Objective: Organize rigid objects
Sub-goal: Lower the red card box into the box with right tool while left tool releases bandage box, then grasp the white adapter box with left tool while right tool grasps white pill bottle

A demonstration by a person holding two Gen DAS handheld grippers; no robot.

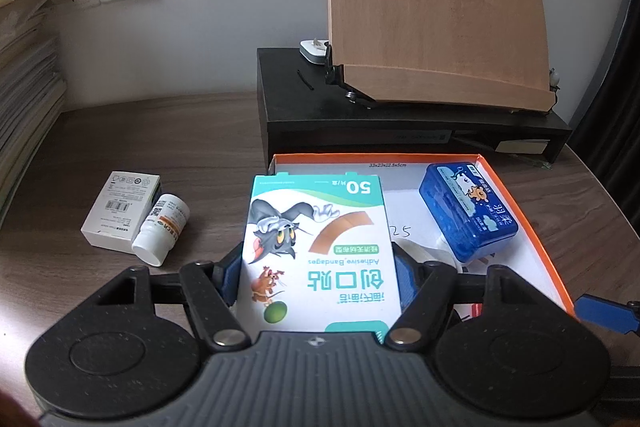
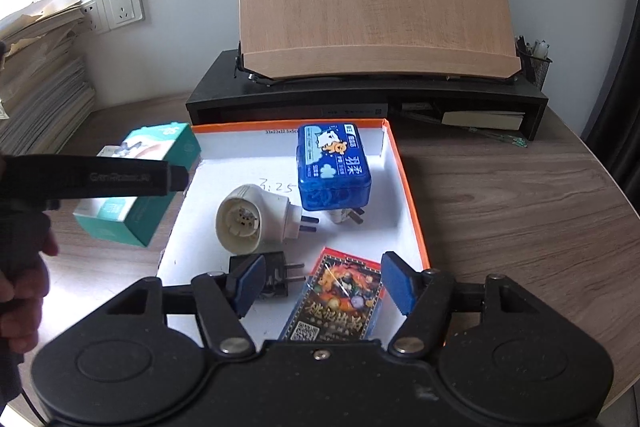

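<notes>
My left gripper is shut on a teal-and-white adhesive bandage box, held above the left edge of an orange-rimmed white tray. In the right wrist view that box hangs beside the tray, with a black finger along it. My right gripper stands open low over the tray's near end. A colourful card pack lies between its pads, untouched. The tray also holds a blue plastic box, a white socket adaptor and a black plug.
A white carton and a white pill bottle lie on the wooden desk left of the tray. Behind the tray stands a black riser bearing a tilted wooden board. A paper stack fills the left; a hand grips the left tool.
</notes>
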